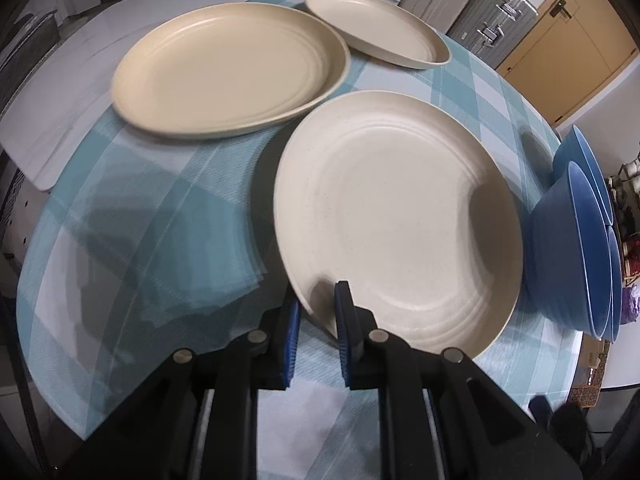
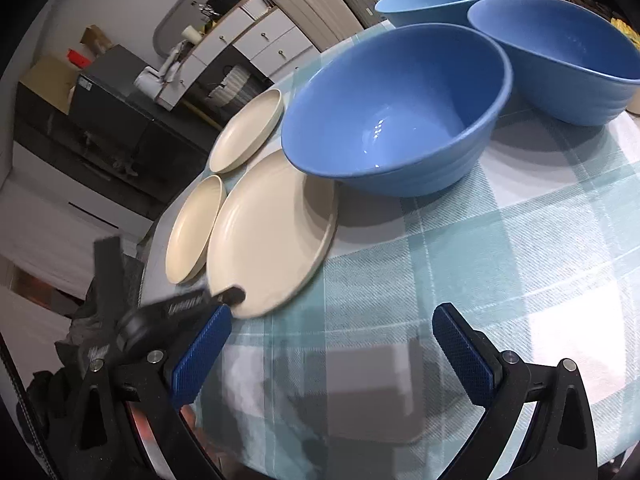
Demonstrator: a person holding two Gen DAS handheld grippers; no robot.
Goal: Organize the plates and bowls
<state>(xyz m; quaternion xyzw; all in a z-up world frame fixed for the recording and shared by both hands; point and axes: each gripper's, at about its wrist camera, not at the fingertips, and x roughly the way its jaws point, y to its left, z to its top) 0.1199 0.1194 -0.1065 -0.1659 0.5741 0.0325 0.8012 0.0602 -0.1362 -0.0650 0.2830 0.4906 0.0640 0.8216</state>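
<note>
plates: 3 cream, frame left | bowls: 3 blue, upper right | my left gripper clamps nearest plate rim | my right gripper spread wide, holding nothing

plates cream | bowls blue | tablecloth teal-white plaid

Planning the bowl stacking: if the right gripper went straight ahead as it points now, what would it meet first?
Probably the nearest blue ribbed bowl, past bare checked teal tablecloth; the open right gripper holds nothing. Depth is uncertain.
</note>
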